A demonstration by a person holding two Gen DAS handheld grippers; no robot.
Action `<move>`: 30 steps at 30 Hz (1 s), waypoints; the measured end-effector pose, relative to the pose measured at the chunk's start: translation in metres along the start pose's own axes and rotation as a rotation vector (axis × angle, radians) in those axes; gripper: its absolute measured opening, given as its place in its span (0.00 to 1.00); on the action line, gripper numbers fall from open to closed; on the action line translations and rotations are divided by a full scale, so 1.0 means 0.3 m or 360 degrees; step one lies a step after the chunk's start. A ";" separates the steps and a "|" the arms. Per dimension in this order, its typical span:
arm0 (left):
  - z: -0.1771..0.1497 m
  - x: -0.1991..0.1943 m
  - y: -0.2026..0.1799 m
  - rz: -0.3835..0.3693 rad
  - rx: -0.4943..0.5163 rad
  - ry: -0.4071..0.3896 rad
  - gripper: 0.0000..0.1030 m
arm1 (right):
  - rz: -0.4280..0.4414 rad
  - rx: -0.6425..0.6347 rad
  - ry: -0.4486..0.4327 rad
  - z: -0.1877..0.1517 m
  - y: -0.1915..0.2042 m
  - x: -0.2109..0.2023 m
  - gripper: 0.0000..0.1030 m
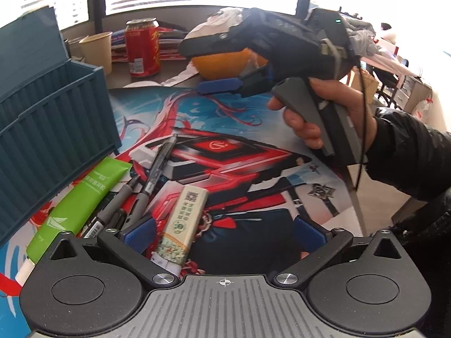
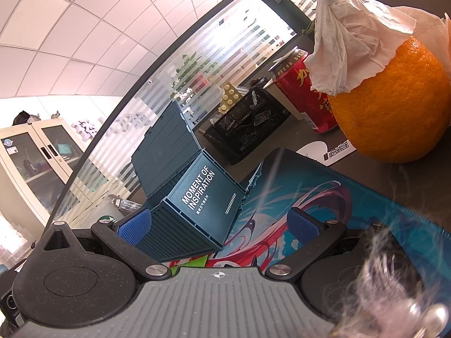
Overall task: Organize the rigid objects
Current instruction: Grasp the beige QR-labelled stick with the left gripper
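Between the left fingers: left gripper (image 1: 224, 232) gaping wide, gripping nothing, hovering over the printed mat (image 1: 239, 146).
Against the left pad: white box (image 1: 184, 219) lying lengthwise, one end passing just inside the blue fingertip (image 1: 140, 232).
Beyond the left finger: two dark pens (image 1: 146, 186) and a green tube (image 1: 79, 200) lying side by side, next to the teal bin (image 1: 50, 118).
Ahead of the left fingers: right gripper (image 1: 222, 86) hanging in the air, gripped by a hand (image 1: 327, 112), blue pads spread apart.
Between the right fingers: right gripper (image 2: 222, 225) spreading wide, empty, bin (image 2: 197, 205) sitting just ahead with lid standing open.
Farther off on the table: orange (image 2: 394, 107) wearing crumpled tissue (image 2: 352, 36), red can (image 2: 304, 95) beside it.
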State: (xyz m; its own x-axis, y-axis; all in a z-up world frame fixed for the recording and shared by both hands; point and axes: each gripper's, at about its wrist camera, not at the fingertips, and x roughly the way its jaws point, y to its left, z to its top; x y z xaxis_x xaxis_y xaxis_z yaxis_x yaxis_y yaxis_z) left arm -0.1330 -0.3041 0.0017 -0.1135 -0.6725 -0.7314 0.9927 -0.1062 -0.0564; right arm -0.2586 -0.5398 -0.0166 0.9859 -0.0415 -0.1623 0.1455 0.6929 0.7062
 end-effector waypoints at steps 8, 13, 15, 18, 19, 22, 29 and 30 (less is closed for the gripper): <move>-0.006 0.015 0.001 0.0072 0.0069 -0.0010 0.99 | 0.0001 0.0000 0.0001 -0.001 0.001 0.000 1.00; -0.006 0.005 0.000 0.0092 0.0084 -0.0036 0.81 | 0.0000 0.0000 -0.0001 -0.002 0.002 0.000 1.00; -0.003 -0.002 0.001 0.0096 0.0079 -0.0043 0.70 | -0.0001 0.0001 0.0000 -0.002 0.001 0.000 1.00; 0.001 -0.010 0.000 0.0094 0.0079 -0.0039 0.54 | -0.0001 0.0001 -0.0001 -0.001 0.000 -0.001 1.00; 0.001 -0.012 -0.002 0.0092 0.0084 -0.0037 0.47 | -0.0001 0.0001 -0.0001 -0.001 0.001 0.000 1.00; 0.003 -0.020 -0.018 0.0077 0.0106 -0.0022 0.33 | -0.0001 0.0001 -0.0001 -0.001 0.001 0.000 1.00; -0.003 -0.023 -0.047 0.0111 0.0106 -0.0024 0.26 | -0.0001 0.0001 0.0000 -0.001 0.000 0.000 1.00; -0.003 -0.023 -0.053 0.0112 0.0105 -0.0024 0.24 | -0.0001 0.0001 0.0000 -0.002 0.001 0.000 1.00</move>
State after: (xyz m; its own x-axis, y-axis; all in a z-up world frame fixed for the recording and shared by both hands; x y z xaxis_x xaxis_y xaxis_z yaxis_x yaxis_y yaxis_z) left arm -0.1479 -0.2971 0.0069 -0.0444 -0.6909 -0.7216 0.9936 -0.1059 0.0403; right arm -0.2587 -0.5392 -0.0167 0.9858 -0.0419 -0.1629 0.1462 0.6922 0.7067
